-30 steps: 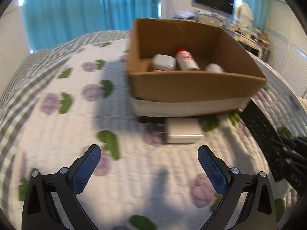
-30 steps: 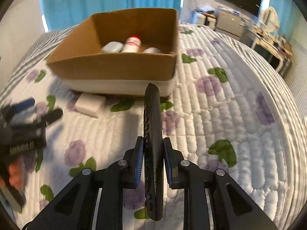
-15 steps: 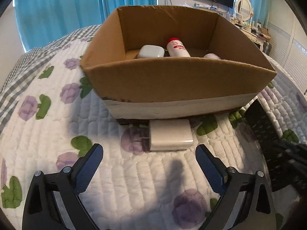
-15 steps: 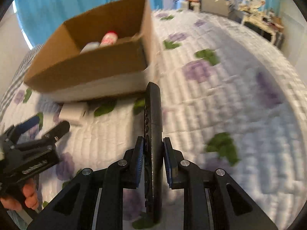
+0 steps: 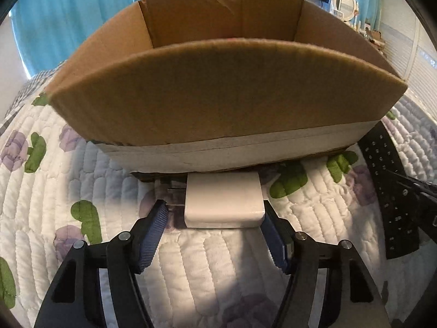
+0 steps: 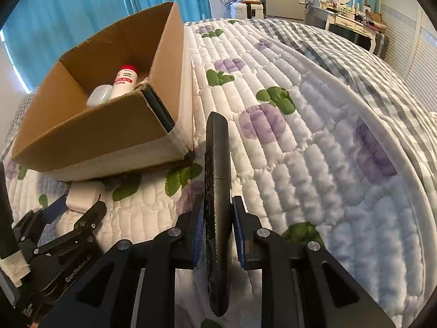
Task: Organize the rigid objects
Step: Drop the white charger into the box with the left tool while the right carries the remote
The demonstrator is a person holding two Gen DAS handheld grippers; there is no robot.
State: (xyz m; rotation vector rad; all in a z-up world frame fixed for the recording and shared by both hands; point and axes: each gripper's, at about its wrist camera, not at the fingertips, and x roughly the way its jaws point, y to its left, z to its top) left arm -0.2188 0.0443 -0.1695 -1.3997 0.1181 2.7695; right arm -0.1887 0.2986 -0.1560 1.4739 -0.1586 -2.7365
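Observation:
A white power adapter point(image 5: 224, 201) with metal prongs lies on the quilt against the front of a cardboard box point(image 5: 224, 90). My left gripper point(image 5: 215, 218) is open, its fingers on either side of the adapter's near end; contact is unclear. It also shows in the right wrist view point(image 6: 82, 205). My right gripper point(image 6: 217, 210) is shut on a black remote control point(image 6: 217, 164), held on edge to the right of the box point(image 6: 95, 128). The remote also shows in the left wrist view point(image 5: 387, 191). Inside the box lie a white red-capped bottle point(image 6: 125, 79) and a white case point(image 6: 99, 95).
The floral quilted bed cover point(image 6: 314, 136) spreads to the right, with a grey checked blanket point(image 6: 368, 54) beyond it. Blue curtains point(image 6: 82, 8) hang behind the box. A dresser and appliances point(image 6: 286, 2) stand at the far wall.
My left gripper has moved forward and down to the adapter and narrowed around it. My right gripper has carried the remote to the right of the box.

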